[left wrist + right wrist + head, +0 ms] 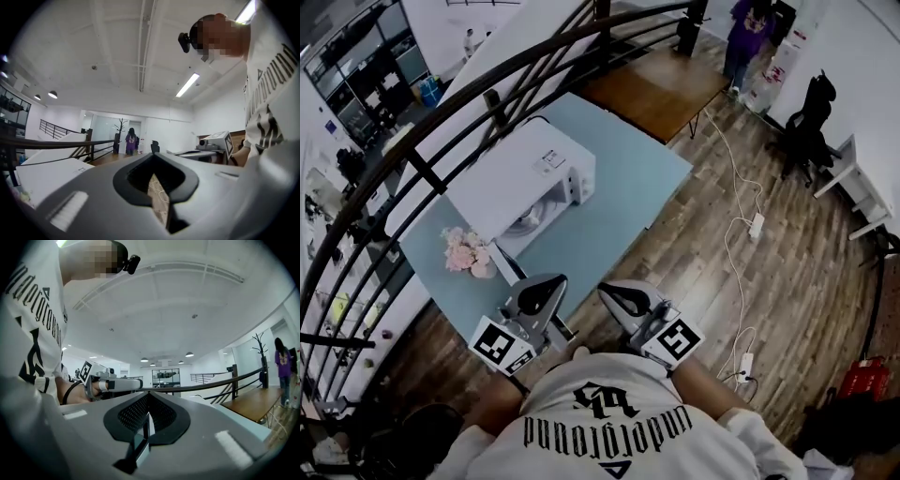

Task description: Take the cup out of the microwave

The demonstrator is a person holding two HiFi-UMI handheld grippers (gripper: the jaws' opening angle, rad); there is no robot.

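Both grippers were held low in front of me, pointing level toward the table [628, 178].

- Left gripper [547, 285]: jaws together, nothing between them; only a sliver of wooden floor showed through the slot behind the tips in its own view. Its marker cube [502, 344] sat close to my body.
- Right gripper [611, 292]: jaws together, nothing held. Its marker cube [673, 339] was just beside my shirt.
- The two grippers were side by side, apart from each other, at the near edge of the light-blue table and well short of the microwave [511, 173].
- The white microwave stood on the table with its front turned toward me. A pale round shape showed in the cavity, but I could not make out the cup from the head view, and neither gripper view showed it.
- A bunch of pink flowers [467, 251] lay on the table just beside the microwave's front corner, on my left.
- A dark curved railing [441, 112] ran behind the table. A person in purple [750, 33] stood far off.
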